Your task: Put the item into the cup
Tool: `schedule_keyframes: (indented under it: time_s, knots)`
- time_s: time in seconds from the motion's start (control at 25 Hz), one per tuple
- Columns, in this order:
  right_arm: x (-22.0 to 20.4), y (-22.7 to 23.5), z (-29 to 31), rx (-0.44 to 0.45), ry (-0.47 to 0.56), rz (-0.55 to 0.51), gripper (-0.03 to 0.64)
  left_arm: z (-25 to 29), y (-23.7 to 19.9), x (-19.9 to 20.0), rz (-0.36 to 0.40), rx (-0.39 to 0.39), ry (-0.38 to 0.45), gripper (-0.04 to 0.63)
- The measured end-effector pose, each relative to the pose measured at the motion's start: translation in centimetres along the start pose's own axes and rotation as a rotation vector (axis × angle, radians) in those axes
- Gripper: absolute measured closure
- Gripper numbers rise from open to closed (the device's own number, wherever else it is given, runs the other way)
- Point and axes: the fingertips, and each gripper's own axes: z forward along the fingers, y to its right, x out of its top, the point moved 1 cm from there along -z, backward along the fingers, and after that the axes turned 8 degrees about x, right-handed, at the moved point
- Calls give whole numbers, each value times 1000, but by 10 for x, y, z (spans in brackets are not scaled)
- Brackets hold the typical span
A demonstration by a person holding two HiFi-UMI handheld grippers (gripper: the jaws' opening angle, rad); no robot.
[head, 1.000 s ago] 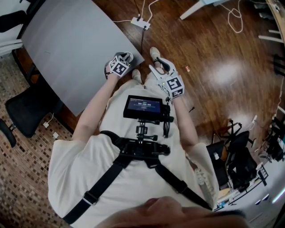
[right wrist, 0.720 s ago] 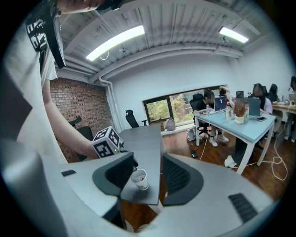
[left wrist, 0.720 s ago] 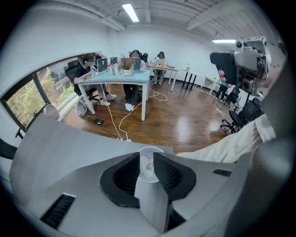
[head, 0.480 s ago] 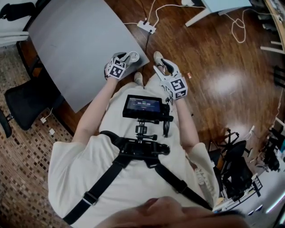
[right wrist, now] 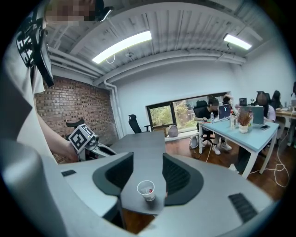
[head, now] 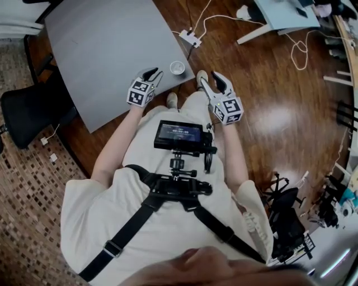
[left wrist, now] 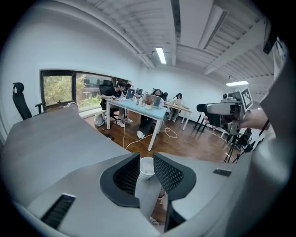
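Observation:
A small white paper cup (head: 177, 67) stands upright near the corner of the grey table (head: 106, 50). In the right gripper view the cup (right wrist: 147, 190) holds a small white thing with a red mark. My left gripper (head: 151, 75) hovers just left of the cup, open and empty. From the left gripper view the cup (left wrist: 146, 167) shows through the gap of the gripper (left wrist: 146, 158), farther off and untouched. My right gripper (head: 212, 82) is open to the cup's right, off the table's edge over the floor. The right gripper (right wrist: 148, 159) also frames the cup from a distance.
A white power strip (head: 191, 38) with cables lies on the wooden floor beyond the table's corner. A black chair (head: 28, 109) stands left of the table. A light blue desk (head: 279, 14) is at the upper right, with tripods and gear (head: 291, 218) at the lower right.
The cup was tight against the left gripper's fingers; now it stands apart on the table. Both grippers sit farther from each other, and the view has shifted along the table.

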Motion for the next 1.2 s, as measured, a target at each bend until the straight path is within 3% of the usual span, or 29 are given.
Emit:
schedule_keyframes:
  time_s: [0.2, 0.4, 0.68, 0.84, 1.2]
  knots:
    - [18, -4, 6, 21, 10, -25, 407, -26, -6, 6, -51, 7, 58, 500]
    - [38, -49, 7, 63, 18, -82, 407, -87, -14, -4, -74, 47, 135, 500]
    - [39, -75, -9, 133, 22, -98, 407, -120, -2, -26, -108, 119, 166, 500]
    - [30, -87, -36, 169, 20, -110, 407, -141, 23, -37, -158, 144, 173, 502]
    - [16, -116, -111, 202, 48, -130, 407, -176, 100, -54, -167, 181, 210, 502]
